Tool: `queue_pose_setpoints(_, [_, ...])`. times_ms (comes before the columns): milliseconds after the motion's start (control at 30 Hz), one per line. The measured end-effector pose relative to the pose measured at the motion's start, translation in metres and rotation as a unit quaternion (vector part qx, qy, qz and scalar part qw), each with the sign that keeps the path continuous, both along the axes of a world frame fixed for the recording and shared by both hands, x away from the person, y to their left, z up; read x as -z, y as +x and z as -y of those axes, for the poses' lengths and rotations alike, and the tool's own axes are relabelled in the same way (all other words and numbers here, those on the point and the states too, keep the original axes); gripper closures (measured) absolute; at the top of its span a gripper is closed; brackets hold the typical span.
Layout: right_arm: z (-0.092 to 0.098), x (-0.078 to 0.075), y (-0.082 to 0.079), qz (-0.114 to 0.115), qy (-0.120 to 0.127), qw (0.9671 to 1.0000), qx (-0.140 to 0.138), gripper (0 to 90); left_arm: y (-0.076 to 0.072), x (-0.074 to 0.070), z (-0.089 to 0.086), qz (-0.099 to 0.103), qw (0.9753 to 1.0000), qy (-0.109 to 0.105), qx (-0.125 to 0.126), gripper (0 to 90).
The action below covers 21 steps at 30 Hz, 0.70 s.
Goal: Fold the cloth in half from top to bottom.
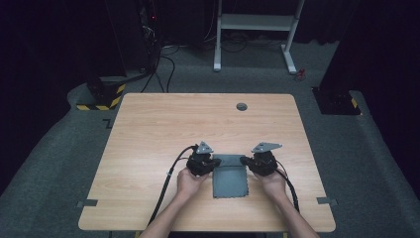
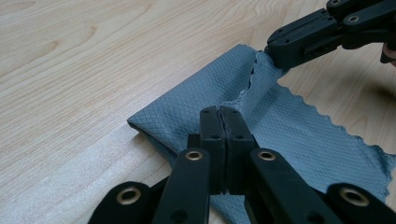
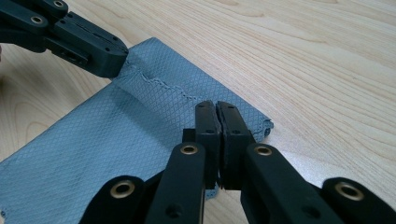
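Cloth (image 1: 230, 181) is lying flat on the counter (image 1: 148, 134), near my edge, its far end already doubled over into a fold. I am gripping that folded edge at both corners: left tool (image 2: 219, 112) is clamped on the cloth at one corner, right tool (image 3: 216, 107) is clamped on the other. Both pairs of jaws are pressed together with fabric between them. To do this fold well, I am judging that both tools should be travelling together, level and at equal speed, keeping the edge taut so the scalloped hem is landing square. Uneven pull would likely be skewing the fold or bunching the middle.
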State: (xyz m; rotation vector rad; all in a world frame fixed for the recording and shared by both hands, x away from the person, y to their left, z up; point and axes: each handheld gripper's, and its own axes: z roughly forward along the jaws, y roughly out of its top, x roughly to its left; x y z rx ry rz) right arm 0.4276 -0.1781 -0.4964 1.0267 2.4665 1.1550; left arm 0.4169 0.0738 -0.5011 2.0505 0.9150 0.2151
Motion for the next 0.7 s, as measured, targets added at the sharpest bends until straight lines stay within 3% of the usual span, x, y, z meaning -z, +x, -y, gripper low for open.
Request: queue_pose_setpoints(700, [0.003,0.000,-0.014,0.003,0.003,0.9999,-0.010,88.5,-0.015,0.001,-0.002,0.006,0.9999,-0.012,0.008,88.8])
